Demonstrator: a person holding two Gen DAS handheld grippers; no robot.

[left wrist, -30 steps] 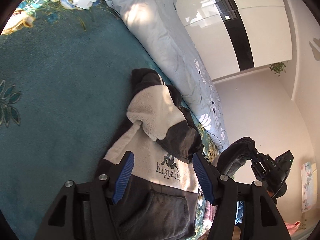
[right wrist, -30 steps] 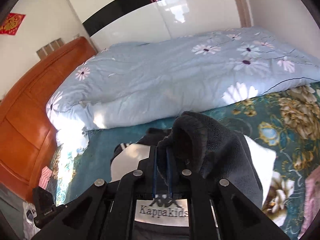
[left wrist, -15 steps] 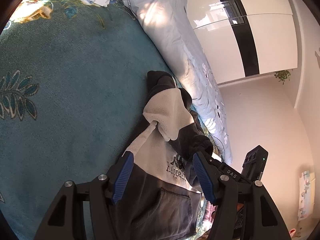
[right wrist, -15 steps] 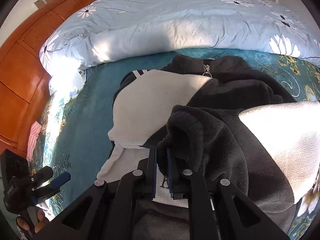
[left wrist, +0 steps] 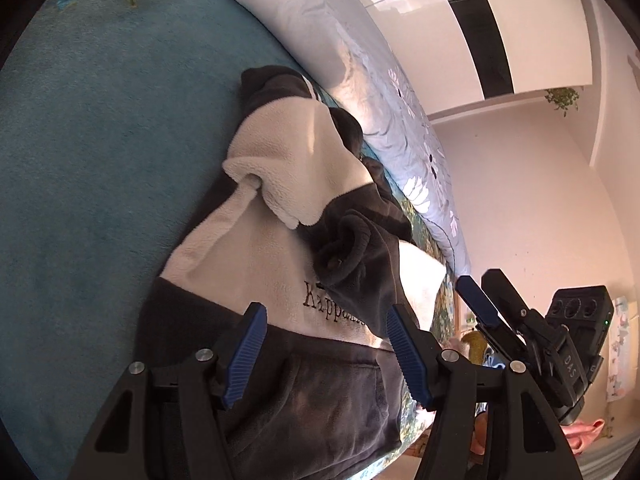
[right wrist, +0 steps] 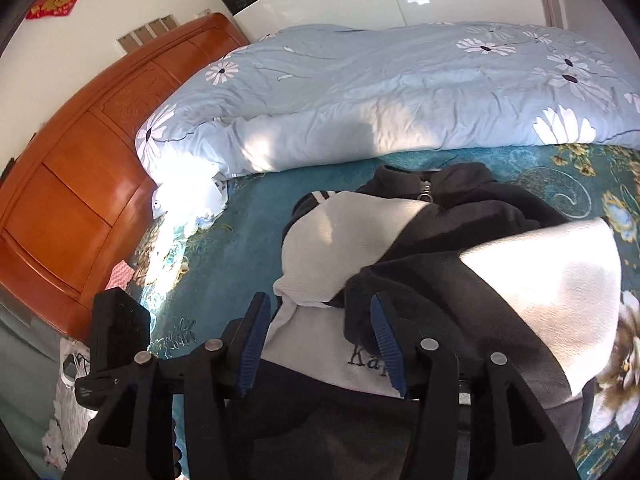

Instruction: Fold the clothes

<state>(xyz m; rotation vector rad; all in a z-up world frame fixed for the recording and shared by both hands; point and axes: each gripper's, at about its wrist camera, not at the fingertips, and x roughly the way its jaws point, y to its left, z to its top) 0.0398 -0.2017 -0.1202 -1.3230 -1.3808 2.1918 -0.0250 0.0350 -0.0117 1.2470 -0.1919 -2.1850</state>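
Both grippers stood wide apart, gripping nothing: left gripper (left wrist: 326,354) and right gripper (right wrist: 318,344) hovered above the fleece sweatshirt (right wrist: 352,240), which lay on the teal blanket (left wrist: 100,120), sleeves folded inward.

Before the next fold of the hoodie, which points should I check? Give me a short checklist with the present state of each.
1. Right gripper open, nothing held: ok.
2. Left gripper open, nothing held: ok.
3. Dark cuff of the folded sleeve lies on the hoodie chest: ok.
4. Sleeve lies flat: not ok, cuff bunched.
5. Hoodie clear of the quilt: ok.
6. Hem edge reachable: cannot tell, hidden behind the grippers.
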